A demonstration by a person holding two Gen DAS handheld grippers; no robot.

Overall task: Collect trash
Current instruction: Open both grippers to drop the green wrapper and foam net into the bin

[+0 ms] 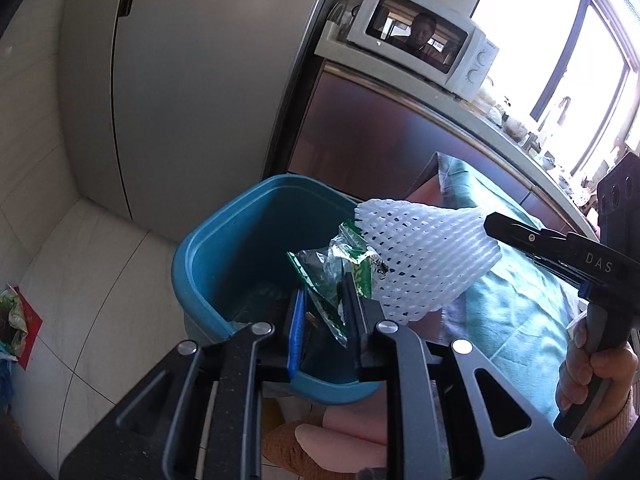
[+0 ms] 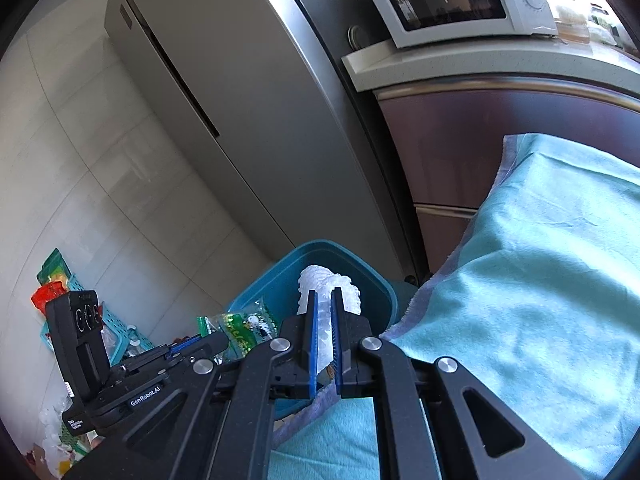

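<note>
A blue plastic bin (image 1: 224,248) stands on the floor beside the table; it also shows in the right wrist view (image 2: 352,264). My left gripper (image 1: 322,300) is shut on a green and clear plastic wrapper (image 1: 332,264) and holds it over the bin's mouth. My right gripper (image 2: 325,300) is shut on a white foam fruit net (image 2: 320,280) and holds it over the bin's near rim. In the left wrist view the foam net (image 1: 424,256) hangs from the right gripper's fingers (image 1: 520,236), touching the wrapper. The wrapper also shows in the right wrist view (image 2: 244,328).
A table with a teal cloth (image 2: 540,280) lies right of the bin. A grey fridge (image 1: 192,80) stands behind it. A white microwave (image 1: 424,48) sits on the counter. Wrappers and a perforated teal basket (image 2: 116,328) lie on the tiled floor at left.
</note>
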